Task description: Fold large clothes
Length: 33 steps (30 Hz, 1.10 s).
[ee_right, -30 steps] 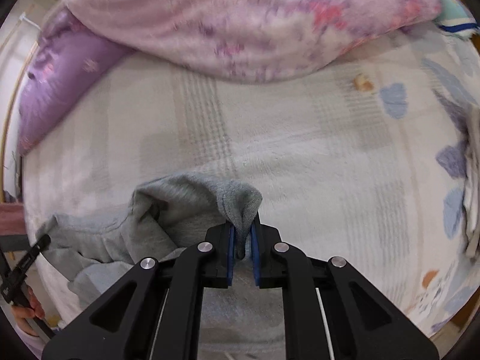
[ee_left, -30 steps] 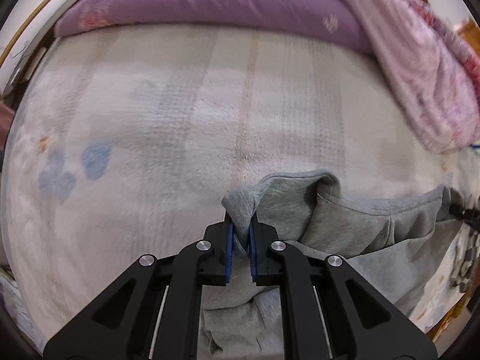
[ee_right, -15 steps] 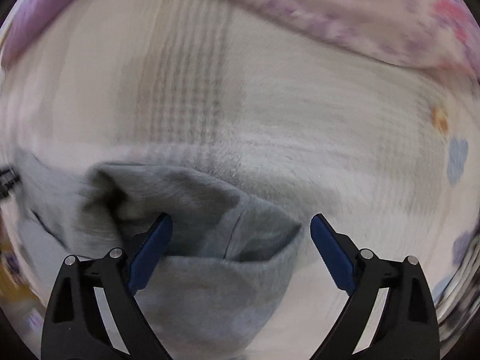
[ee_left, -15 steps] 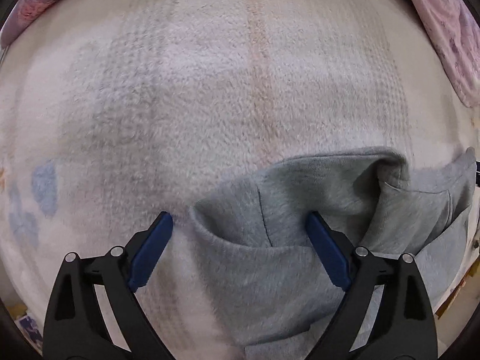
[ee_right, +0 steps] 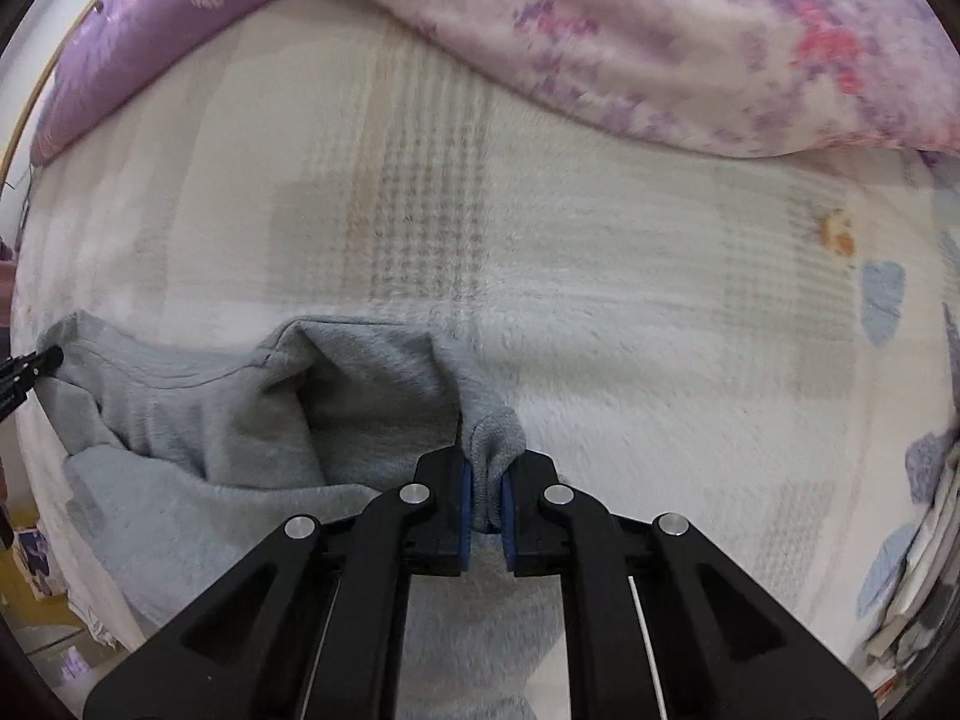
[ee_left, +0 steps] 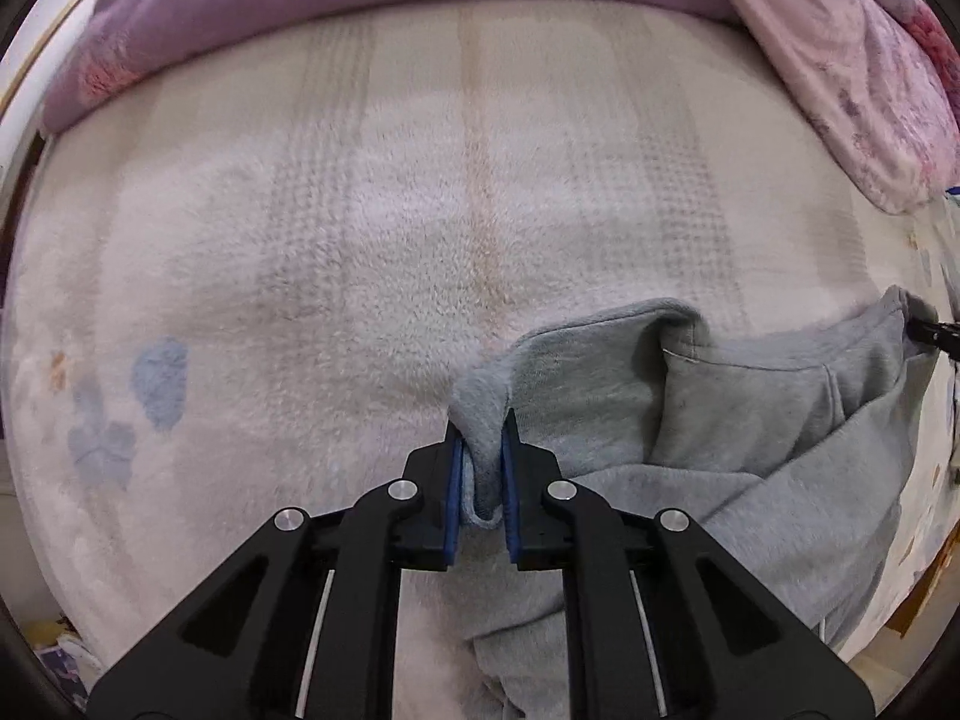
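Note:
A grey sweatshirt lies bunched on a cream fleece bed cover, stretched between my two grippers. In the left wrist view my left gripper has its jaws closing, and the blue pads pinch a fold of the sweatshirt's left edge. In the right wrist view the sweatshirt spreads to the left, and my right gripper, jaws closing too, pinches a fold of its right corner. Each view shows the other gripper's black tip at the garment's far end. The cloth below both grippers is hidden by the fingers.
A purple pillow lies along the far edge of the bed. A pink floral quilt is heaped at the back right. The bed cover stretches bare beyond the garment. Folded items sit at the right edge.
A second ago both grippers pinched the sweatshirt. Half a second ago both stood wide open, close over it. Now both are shut on folds of it again and farther from the bed.

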Motion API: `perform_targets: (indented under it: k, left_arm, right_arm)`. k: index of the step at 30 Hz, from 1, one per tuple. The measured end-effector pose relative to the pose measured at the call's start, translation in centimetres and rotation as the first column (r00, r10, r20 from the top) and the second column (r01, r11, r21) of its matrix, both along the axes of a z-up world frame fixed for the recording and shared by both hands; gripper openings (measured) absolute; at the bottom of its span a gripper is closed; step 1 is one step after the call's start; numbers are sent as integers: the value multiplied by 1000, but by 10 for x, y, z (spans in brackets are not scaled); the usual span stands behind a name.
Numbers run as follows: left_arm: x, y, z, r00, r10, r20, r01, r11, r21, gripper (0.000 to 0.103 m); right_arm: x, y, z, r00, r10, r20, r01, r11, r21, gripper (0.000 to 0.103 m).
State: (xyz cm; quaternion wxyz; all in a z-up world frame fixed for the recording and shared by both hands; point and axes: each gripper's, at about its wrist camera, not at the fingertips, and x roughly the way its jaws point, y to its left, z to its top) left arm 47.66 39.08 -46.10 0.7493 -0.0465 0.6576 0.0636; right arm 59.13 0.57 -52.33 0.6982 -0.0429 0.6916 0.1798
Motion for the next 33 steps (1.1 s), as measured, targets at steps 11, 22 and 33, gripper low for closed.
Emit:
perform_targets:
  k: [11,22,33]
  left_arm:
    - [-50,-28,80,997,28,67,-34,995,91,11]
    - [-145,-60,136,991,61,121,-73,992,101,11]
    - [-245,-75,123,994,108,17,-109,993,55,10]
  right_arm:
    - [-43,-15,83,982,-131,137,126,991,44,6]
    - [-132,-39,158,971,-142,193,121,985,120,6]
    - [-235,-72,166,974,-199,108,177,967,184,7]
